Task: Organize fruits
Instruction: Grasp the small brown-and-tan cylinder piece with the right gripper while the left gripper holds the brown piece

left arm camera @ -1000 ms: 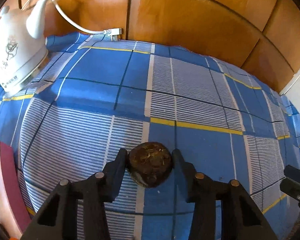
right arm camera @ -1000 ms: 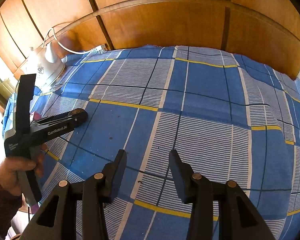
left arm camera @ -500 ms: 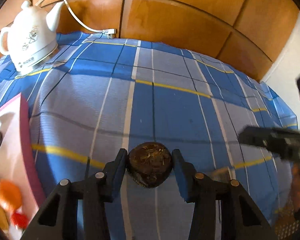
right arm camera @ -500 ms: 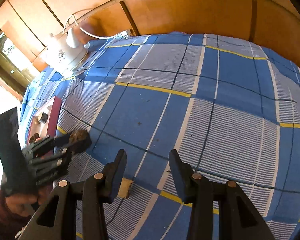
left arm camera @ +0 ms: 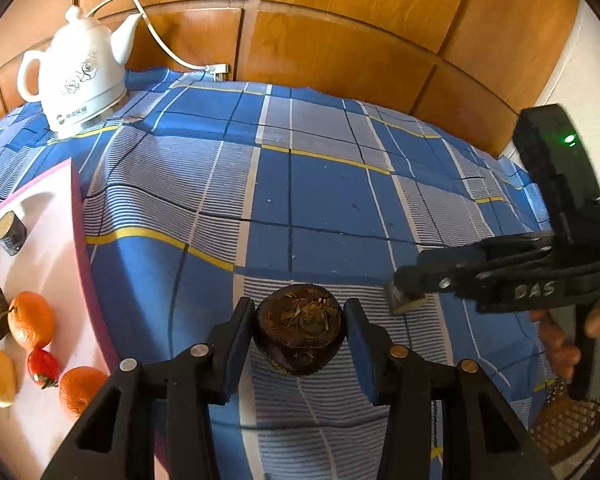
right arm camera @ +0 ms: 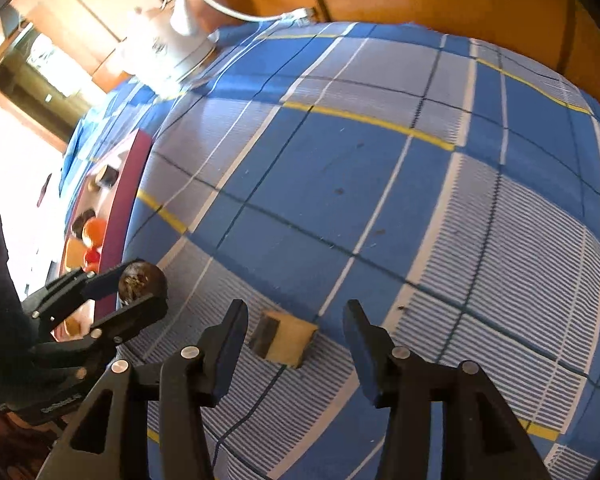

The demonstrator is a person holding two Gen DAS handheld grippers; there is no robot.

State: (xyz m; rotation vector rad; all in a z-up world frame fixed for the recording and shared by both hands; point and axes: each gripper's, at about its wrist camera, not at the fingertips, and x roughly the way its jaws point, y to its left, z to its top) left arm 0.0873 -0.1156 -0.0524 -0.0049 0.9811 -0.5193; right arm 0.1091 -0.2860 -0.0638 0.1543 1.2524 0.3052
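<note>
The dark round fruit (left arm camera: 299,330), clamped in the left hand-held gripper (left arm camera: 299,334) at lower centre, has travelled toward the tray (left arm camera: 60,264) at left. The right hand-held gripper (right arm camera: 296,338) has dropped over a pale chunk (right arm camera: 284,338), jaws opening around it, not yet gripping.

The left wrist camera looks forward and steeply down along its own fingers (left arm camera: 236,344) over the blue checked cloth (left arm camera: 320,200) toward the wooden wall, taking in the white kettle (left arm camera: 76,76) at the far left corner and the pink-edged tray (left arm camera: 80,240) along the left edge. The right wrist camera, close above the cloth (right arm camera: 380,184), tilts more sharply down. Both views share the cloth, kettle (right arm camera: 168,48), tray (right arm camera: 120,208) and each other's gripper.
</note>
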